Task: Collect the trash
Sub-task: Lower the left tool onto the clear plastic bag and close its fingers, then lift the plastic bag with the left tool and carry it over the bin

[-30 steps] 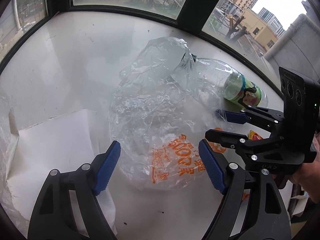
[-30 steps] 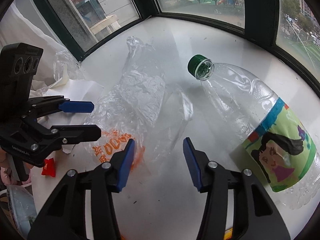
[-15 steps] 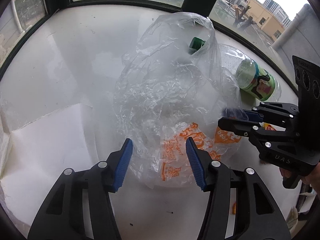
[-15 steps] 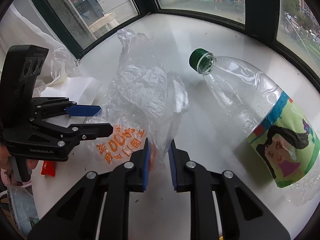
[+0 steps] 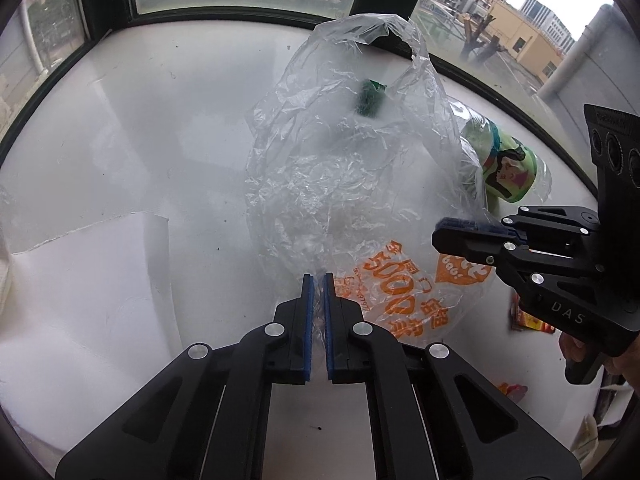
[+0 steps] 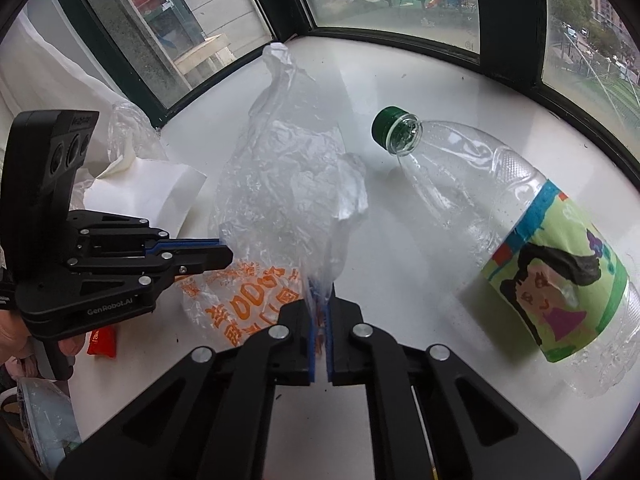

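Both claws had closed since a second earlier: left gripper point(image 5: 317, 280) went from wide open to pinched on the near edge of the plastic bag point(image 5: 348, 184), right gripper point(image 6: 320, 300) clamped the opposite edge. Bag was thin, crinkled, clear film with orange print, lifted and standing tall between them on the white sill point(image 5: 160, 128). Bottle point(image 6: 520, 224) lay on its side just right of the bag, green cap point(image 6: 386, 124) pointing away from the right claw, long axis running near-to-far; right hand nearer. Likely next: open the bag's mouth toward it.
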Tool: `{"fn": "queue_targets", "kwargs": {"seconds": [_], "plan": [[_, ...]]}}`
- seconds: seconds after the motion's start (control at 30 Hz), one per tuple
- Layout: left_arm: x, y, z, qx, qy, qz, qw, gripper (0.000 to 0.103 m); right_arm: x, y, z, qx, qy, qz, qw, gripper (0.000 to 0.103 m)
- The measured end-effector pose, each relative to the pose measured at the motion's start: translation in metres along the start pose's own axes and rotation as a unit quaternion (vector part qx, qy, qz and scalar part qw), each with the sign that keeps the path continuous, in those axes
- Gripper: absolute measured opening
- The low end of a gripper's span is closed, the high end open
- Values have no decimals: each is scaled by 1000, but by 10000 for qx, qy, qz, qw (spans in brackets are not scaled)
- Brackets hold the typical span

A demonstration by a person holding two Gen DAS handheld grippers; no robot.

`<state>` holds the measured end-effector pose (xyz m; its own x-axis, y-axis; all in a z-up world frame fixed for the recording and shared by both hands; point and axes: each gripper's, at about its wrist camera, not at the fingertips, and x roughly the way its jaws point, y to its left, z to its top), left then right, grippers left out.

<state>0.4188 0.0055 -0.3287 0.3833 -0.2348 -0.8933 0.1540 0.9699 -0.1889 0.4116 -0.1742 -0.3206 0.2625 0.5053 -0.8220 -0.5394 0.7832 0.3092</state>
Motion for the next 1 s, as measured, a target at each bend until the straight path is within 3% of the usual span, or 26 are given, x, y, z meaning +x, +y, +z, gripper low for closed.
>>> {"fn": "queue_targets", "kwargs": {"seconds": [0.37, 0.7, 1.0], "plan": [[-71, -23, -15, -19, -266, -244, 9993, 3, -83, 21, -13, 151, -244, -23, 9996, 5], [-153, -47, -79, -19, -306, -187, 9994, 3, -148, 93, -58, -66, -218, -8, 9997, 5], [-236, -48, -138, -186, -602, 51, 9980, 3, -188, 170, -88, -514, -307, 183, 9980, 5]]}}
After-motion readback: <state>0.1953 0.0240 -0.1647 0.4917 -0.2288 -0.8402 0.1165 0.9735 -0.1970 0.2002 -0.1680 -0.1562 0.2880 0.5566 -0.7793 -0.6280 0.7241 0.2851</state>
